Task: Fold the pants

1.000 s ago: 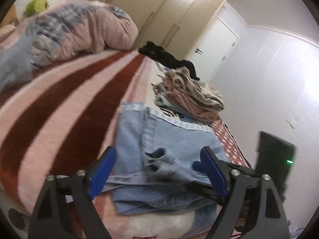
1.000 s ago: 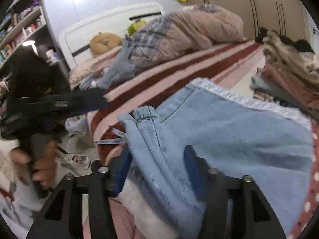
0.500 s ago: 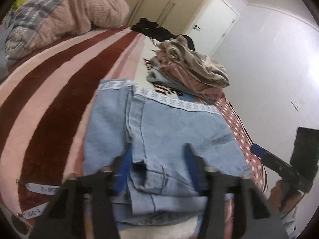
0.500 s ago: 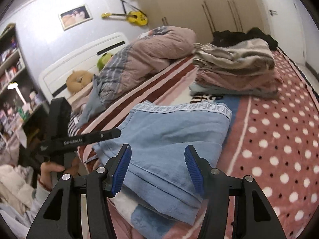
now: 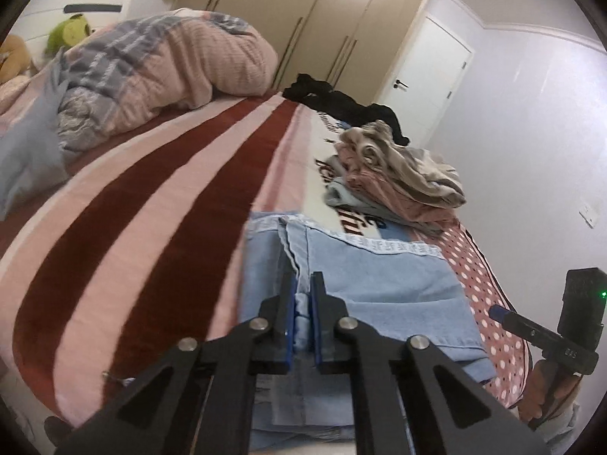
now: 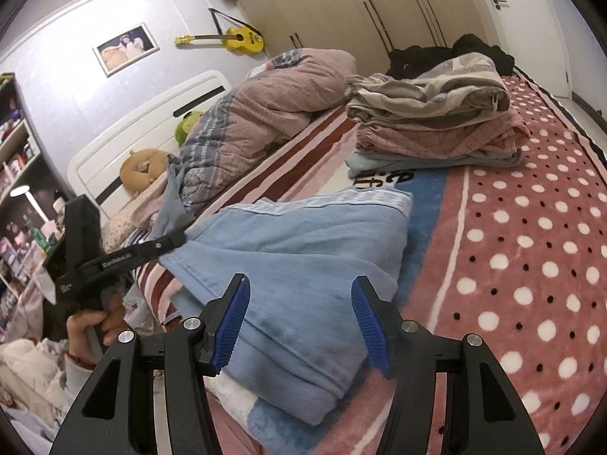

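Denim pants (image 6: 303, 250) lie folded at the near edge of the bed (image 6: 531, 227). The left hand-held gripper (image 5: 302, 303), wide apart a second ago, has now clamped a ridge of the cloth at the near left edge, so another fold looks about to begin. The right hand-held gripper (image 6: 299, 322) hovers gaping over the near corner, holding nothing. One pair of pants, two grippers, one stack of folded laundry (image 6: 436, 121) beyond.

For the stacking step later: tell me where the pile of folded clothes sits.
The pile of folded clothes lies on the bed, beyond the pants, with the rolled quilt to its left.
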Available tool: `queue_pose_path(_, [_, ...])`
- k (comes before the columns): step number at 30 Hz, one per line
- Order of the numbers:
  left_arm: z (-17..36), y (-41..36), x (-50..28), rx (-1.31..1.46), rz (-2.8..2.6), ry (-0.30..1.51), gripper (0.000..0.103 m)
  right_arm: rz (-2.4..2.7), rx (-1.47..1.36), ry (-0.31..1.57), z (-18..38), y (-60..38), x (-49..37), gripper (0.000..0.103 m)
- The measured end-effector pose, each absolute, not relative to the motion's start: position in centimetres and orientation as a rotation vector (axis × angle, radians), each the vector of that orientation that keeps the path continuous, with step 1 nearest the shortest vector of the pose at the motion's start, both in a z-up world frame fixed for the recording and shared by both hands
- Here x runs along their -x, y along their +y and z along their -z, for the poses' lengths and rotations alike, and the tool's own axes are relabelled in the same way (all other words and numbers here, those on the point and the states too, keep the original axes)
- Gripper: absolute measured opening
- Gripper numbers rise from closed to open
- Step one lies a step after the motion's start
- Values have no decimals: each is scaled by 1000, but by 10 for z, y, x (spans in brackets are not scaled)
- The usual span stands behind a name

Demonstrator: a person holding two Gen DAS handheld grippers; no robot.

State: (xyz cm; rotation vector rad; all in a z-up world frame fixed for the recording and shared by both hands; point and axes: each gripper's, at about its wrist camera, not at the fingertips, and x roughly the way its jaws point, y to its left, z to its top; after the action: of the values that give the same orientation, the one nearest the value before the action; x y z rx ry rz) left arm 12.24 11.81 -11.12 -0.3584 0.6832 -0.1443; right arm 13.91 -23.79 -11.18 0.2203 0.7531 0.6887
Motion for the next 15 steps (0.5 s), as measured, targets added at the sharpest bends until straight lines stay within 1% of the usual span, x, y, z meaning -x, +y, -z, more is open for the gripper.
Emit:
queue_pose_path(3, [122, 123, -123, 334, 106, 709, 5, -675, -232, 791, 121, -237, -147, 52])
queue_pose_path(5, [132, 126, -124, 365, 123, 737, 6, -660, -235, 826, 130, -235, -152, 52])
queue_pose_path(7, [143, 126, -126, 378, 131, 781, 10, -646, -234, 860, 138, -233, -157, 52])
queue_pose_path(8, [148, 127, -125, 383, 126, 796, 15, -643, -233, 876, 143, -232, -158, 52])
queue_pose_path(9, [150, 129, -124, 390, 127, 803, 22, -639, -231, 891, 147, -231, -160, 53])
queue_pose_path(10, [150, 131, -122, 403, 135, 808, 26, -634, -227, 901, 150, -231, -161, 54])
queue_pose_path(12, [148, 137, -118, 465, 200, 798, 41, -621, -218, 916, 154, -231, -162, 57])
queue_pose_path(14, [145, 143, -113, 538, 291, 776, 45, -621, -224, 920, 154, -233, -163, 58])
queue_pose_path(15, [144, 145, -112, 556, 308, 775, 45, -621, -222, 920, 154, -233, -163, 58])
